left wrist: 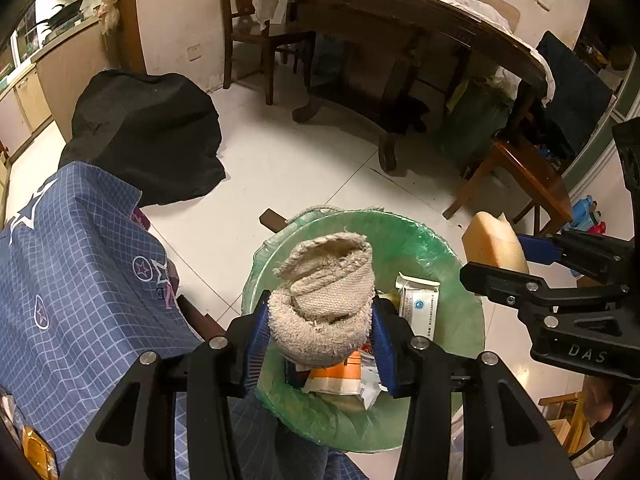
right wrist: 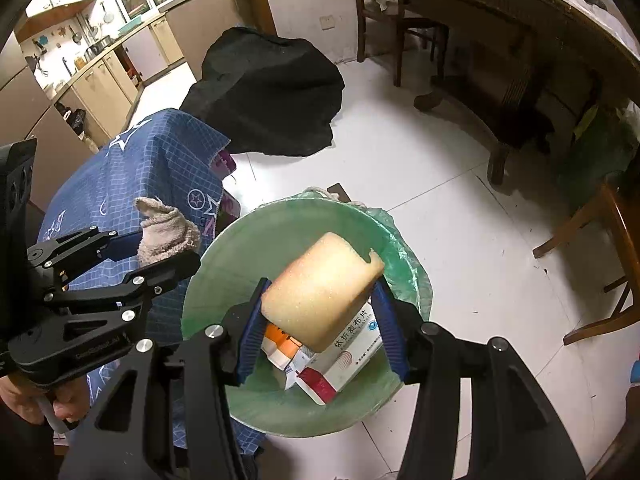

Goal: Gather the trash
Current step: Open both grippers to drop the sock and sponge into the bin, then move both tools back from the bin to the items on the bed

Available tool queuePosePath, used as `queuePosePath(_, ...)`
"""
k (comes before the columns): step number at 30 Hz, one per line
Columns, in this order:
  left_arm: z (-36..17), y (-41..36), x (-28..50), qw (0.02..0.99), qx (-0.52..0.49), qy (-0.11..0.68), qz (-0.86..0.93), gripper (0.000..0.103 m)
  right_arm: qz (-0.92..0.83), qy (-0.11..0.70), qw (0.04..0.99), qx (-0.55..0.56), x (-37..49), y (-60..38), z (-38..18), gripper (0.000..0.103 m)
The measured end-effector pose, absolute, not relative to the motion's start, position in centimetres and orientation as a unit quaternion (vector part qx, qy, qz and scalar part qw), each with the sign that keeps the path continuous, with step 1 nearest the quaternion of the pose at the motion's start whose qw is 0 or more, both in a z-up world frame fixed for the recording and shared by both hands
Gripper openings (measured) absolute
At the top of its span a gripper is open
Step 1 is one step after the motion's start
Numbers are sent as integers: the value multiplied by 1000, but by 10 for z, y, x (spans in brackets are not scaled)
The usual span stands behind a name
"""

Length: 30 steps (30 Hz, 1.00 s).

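Green-lined bin (left wrist: pixel 448 264) sits on the floor, already holding cartons (left wrist: pixel 418 300) and wrappers, so part of the trash is collected. Left wrist view: left hand-held gripper (left wrist: pixel 320 328) is clamped at a middling width on a rolled beige rag (left wrist: pixel 324 292), pads pressing its sides, held above the bin's near half; the rag is not yet dropped. The right hand-held gripper (left wrist: pixel 496 256) shows at the right, carrying a yellow sponge (left wrist: pixel 494 242). Right wrist view: right hand-held gripper (right wrist: pixel 320 320) grips the sponge (right wrist: pixel 324 292) at similar width, directly over the bin (right wrist: pixel 248 240) and the boxes (right wrist: pixel 344 356) inside. Left hand-held gripper (right wrist: pixel 168 242) with rag (right wrist: pixel 166 228) hangs at the bin's left rim. Judgement: both releases remain; the rag looks less centred.
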<state>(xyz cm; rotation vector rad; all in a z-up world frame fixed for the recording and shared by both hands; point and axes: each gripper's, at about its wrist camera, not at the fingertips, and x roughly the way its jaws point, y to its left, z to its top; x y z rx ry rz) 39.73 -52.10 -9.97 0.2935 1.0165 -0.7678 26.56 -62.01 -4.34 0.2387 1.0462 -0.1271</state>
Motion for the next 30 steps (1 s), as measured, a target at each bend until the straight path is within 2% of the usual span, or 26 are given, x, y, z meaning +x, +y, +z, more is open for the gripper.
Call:
queuePosePath(5, -102, -523, 399, 795, 135, 476, -351, 50, -60, 498, 858, 114, 265, -621, -45, 50)
queuePosePath(8, -103, -520, 402, 800, 131, 477, -340, 70, -63, 495, 859, 117, 264, -623, -46, 59)
queuePosePath(10, -104, -517, 404, 802, 128, 478, -335, 72, -66, 492, 860, 121, 263, -625, -46, 59)
queuePosePath(26, -104, -515, 399, 803, 134, 476, -333, 72, -72, 491, 859, 127, 256, -632, -50, 60)
queuePosePath(30, -103, -508, 397, 805, 132, 476, -328, 72, -75, 478, 866, 123, 248, -629, -46, 68)
